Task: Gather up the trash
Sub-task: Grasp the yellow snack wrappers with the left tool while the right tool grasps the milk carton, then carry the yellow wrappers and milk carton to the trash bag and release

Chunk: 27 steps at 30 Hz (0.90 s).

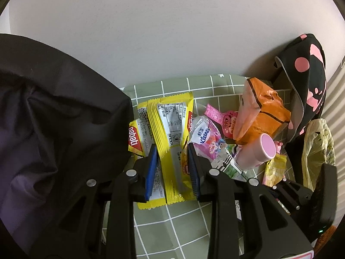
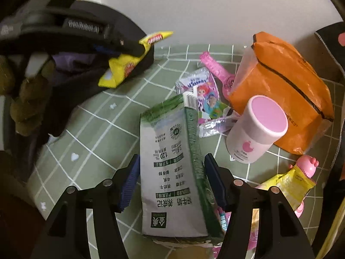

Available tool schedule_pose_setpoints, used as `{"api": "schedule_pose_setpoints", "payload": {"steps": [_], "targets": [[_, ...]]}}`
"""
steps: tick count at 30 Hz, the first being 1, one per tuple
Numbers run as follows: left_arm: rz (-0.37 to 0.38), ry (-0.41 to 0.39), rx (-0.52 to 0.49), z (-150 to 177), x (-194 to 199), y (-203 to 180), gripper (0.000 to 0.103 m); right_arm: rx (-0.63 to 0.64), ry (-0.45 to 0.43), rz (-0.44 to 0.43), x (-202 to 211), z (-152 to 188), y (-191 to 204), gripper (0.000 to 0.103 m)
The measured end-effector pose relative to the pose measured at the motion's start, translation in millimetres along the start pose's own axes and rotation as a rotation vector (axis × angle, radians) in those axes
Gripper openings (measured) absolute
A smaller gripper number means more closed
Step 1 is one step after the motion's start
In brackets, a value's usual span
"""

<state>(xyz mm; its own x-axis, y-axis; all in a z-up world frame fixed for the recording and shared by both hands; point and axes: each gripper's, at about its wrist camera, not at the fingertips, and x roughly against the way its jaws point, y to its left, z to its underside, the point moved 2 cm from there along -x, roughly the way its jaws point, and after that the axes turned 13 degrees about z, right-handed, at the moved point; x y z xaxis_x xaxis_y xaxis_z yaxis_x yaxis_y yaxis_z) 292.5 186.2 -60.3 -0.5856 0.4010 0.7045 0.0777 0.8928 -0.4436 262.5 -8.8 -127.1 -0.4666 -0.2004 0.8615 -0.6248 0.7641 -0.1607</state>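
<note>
Right now two pickups are running side by side on the green checked tablecloth (image 2: pixel 90 133). The left gripper (image 1: pixel 172 149) is clamping a bundle of yellow wafer wrappers (image 1: pixel 170 129), its blue pads pressing the packets from both sides; in the right wrist view the bundle is hanging clear of the cloth, beside the black trash bag (image 1: pixel 54 118) at the table's left edge. The right gripper (image 2: pixel 171 181) is standing spread wide around a green-and-white milk carton (image 2: pixel 170 166), which is lying near the front edge of the table; the pads are flanking it and do not appear to be pressing yet.

Judging from this, the step in hand is bagging the wrappers while the carton is being lined up. The next move probably calls for carrying the bundle over the bag's mouth and releasing it, then closing the right jaws squarely across the carton's narrow sides.

Room is getting tight on the right: a pink-capped bottle (image 2: pixel 258 129) is sitting just beside the carton, with an orange bag (image 2: pixel 284 90) behind it toward the back right corner, and a cartoon tissue pack (image 2: pixel 204 99) is touching the carton's far end. The left half of the cloth is lying mostly bare, so lifting the carton and swinging it leftward looks like the freest path.
</note>
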Motion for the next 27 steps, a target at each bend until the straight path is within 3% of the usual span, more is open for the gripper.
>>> {"api": "schedule_pose_setpoints", "payload": {"steps": [2,5,10,14,20,27], "targets": [[0.014,-0.006,-0.003,-3.8,0.4,-2.3,0.026,-0.046,0.018,-0.024,-0.2,1.2,-7.0,0.050],[0.040,-0.024,-0.026,-10.8,2.5,-9.9,0.026,-0.109,0.009,-0.034,8.7,4.0,-18.1,0.050],[0.094,-0.045,-0.062,-29.4,2.7,-32.0,0.026,-0.209,-0.019,0.009,34.9,5.9,-40.9,0.050],[0.140,-0.080,-0.133,-47.1,8.2,-66.6,0.026,-0.256,-0.103,0.081,79.7,0.4,-56.5,0.050],[0.238,-0.144,-0.291,-74.0,22.4,-149.4,0.026,-0.344,-0.226,0.226,152.7,-4.8,-100.3,0.050],[0.402,-0.179,-0.475,-88.4,31.1,-259.2,0.026,-0.437,-0.325,0.483,245.3,8.7,-169.6,0.050]]}}
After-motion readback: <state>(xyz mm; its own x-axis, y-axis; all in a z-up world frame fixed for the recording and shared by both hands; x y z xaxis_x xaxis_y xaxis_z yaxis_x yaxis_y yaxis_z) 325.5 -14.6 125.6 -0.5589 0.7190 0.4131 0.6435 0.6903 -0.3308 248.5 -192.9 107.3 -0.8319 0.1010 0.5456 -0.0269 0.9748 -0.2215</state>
